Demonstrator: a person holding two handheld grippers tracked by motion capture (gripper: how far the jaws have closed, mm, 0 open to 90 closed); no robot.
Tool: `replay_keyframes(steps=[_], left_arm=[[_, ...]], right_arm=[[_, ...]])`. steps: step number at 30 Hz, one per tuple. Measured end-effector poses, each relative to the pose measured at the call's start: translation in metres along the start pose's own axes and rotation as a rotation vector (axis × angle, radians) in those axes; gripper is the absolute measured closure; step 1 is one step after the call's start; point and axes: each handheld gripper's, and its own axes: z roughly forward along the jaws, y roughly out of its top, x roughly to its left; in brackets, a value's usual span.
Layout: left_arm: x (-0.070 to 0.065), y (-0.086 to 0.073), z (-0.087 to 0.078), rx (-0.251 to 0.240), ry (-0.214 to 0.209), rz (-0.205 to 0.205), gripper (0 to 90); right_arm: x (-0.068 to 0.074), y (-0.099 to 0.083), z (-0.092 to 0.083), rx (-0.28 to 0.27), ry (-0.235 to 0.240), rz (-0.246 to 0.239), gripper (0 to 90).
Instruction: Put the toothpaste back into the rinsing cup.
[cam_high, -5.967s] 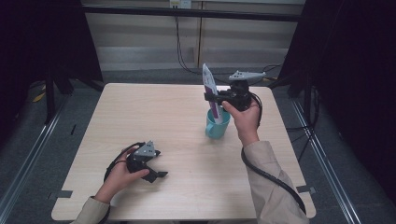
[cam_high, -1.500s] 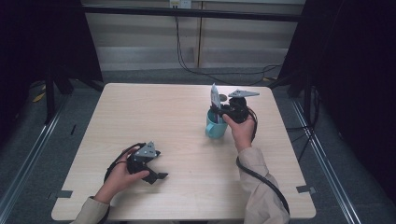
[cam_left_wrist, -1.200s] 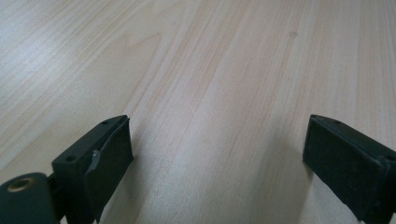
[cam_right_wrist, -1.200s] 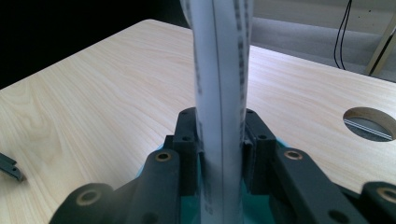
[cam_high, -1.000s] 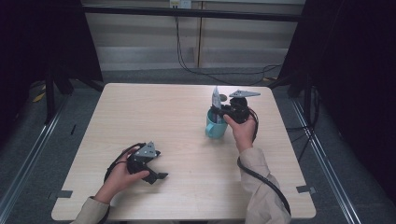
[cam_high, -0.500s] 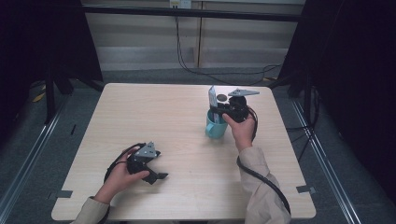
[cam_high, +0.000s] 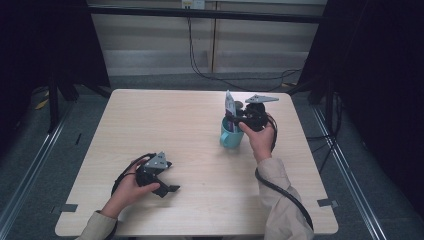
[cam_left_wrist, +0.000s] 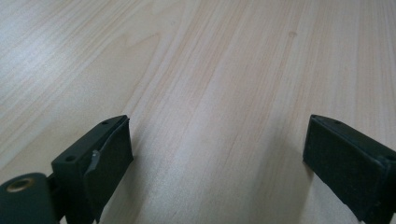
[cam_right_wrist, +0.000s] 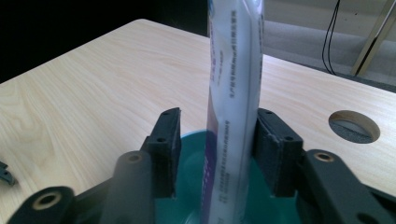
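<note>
So the tube (cam_right_wrist: 233, 93) (white, with a purple stripe and small print down its side, looks like toothpaste or some cream) is standing nearly upright with its bottom end down inside the teal cup (cam_high: 231, 136), and its flat crimped end sticks up well above the rim. In the high view the cup sits at about 2 o'clock from the table's middle, well in from the far right corner. The right gripper (cam_right_wrist: 217, 140) is right over the cup with the tube between its jaws, and those jaws have just been opening: in the right gripper view there's a clear gap on the left side between pad and tube, while the right pad sits just beside or maybe barely touching it, so I'd call it let go, not clamped. The right hand (cam_high: 261, 140) comes in from the 5 o'clock side of the cup. A round cable hole (cam_right_wrist: 354, 126) is cut in the table (cam_high: 165, 120) just past the cup, at roughly 2 o'clock in the right gripper view. Way over at about 7 o'clock from the table's middle, well apart from the cup, the left gripper (cam_high: 162, 182) rests low on the wood in the left hand (cam_high: 131, 187), its jaws spread wide with just bare tabletop between them.
</note>
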Motion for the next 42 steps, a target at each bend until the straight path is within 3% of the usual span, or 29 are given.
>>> replay_keyframes(steps=[14,25,42], left_arm=[[0.0,0.0,0.0,-0.002,0.0,0.0,7.7],[0.0,0.0,0.0,-0.002,-0.002,0.0,7.7],[0.0,0.0,0.0,-0.002,0.0,0.0,7.7]], right_arm=[[-0.002,0.001,-0.01,0.024,-0.039,-0.012,34.3],[-0.004,-0.002,-0.023,0.017,-0.045,-0.004,29.1],[0.0,-0.01,-0.041,0.068,-0.04,-0.001,21.3]])
